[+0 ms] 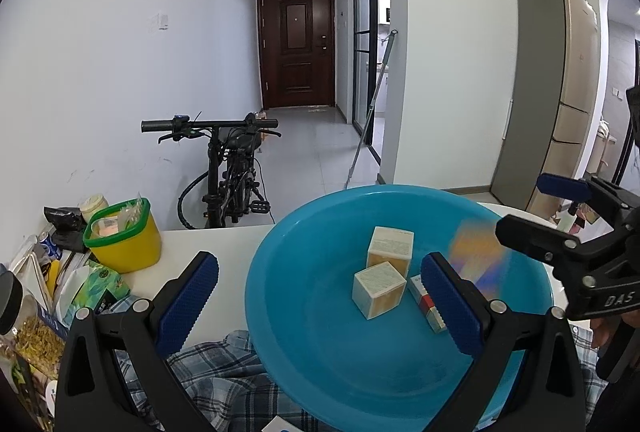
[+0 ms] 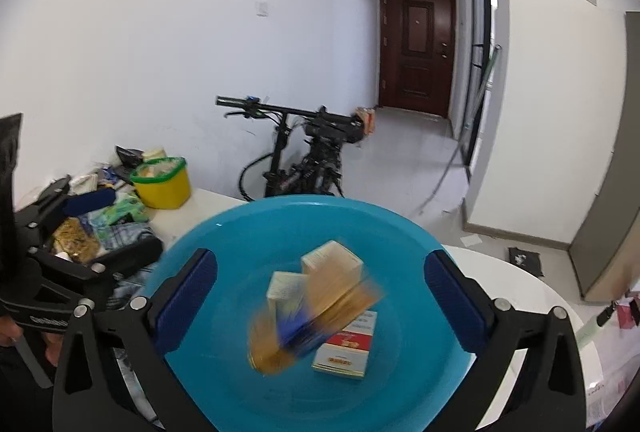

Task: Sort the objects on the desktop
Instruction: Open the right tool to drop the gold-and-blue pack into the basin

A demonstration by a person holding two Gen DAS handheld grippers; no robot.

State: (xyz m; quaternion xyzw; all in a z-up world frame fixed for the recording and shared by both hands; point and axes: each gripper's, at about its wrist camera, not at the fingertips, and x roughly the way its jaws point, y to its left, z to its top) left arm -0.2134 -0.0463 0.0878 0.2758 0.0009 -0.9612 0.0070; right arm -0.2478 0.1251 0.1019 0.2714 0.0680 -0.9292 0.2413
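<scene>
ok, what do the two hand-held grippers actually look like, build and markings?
Both match: the left hand-held gripper and right hand-held gripper have matte black plastic frames with triangular cut-outs and silver pivot bolts. Each finger carries a blue ribbed pad. White lettering reading DAS shows on the right one's body. No cables visible.
</scene>
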